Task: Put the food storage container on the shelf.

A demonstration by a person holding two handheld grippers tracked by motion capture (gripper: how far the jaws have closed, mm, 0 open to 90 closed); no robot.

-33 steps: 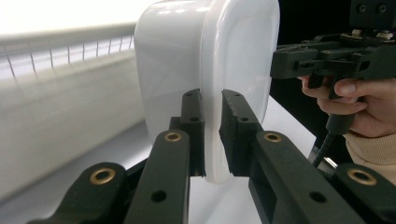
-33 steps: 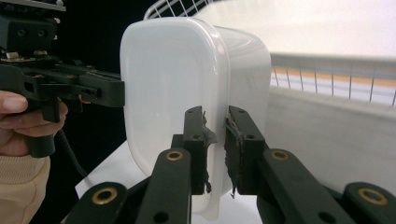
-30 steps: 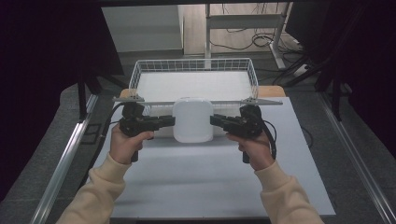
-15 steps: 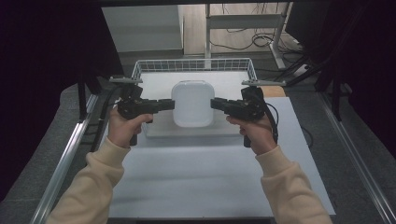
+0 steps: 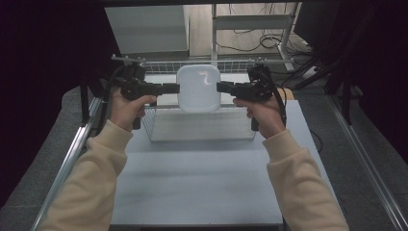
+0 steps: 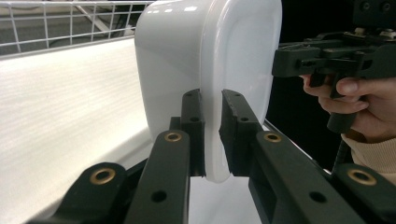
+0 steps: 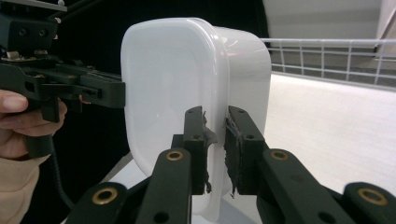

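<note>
Held up over the wire basket [image 5: 199,126], a glossy white plastic tub [image 5: 198,88] with rounded corners hangs between the left gripper [image 5: 174,88] and right gripper [image 5: 221,87], each one's black jaws pinched tight on its thin rim.

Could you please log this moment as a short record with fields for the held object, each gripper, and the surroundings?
held object: white plastic tub, turned on edge, lifted over the basket
left gripper: jaws clamped on the tub's rim, at its left side
right gripper: jaws clamped on the rim at the opposite side
basket: wire basket, on the table beneath the tub
table: white tabletop
hands: a person's hand on each gripper, cream sleeves
</note>
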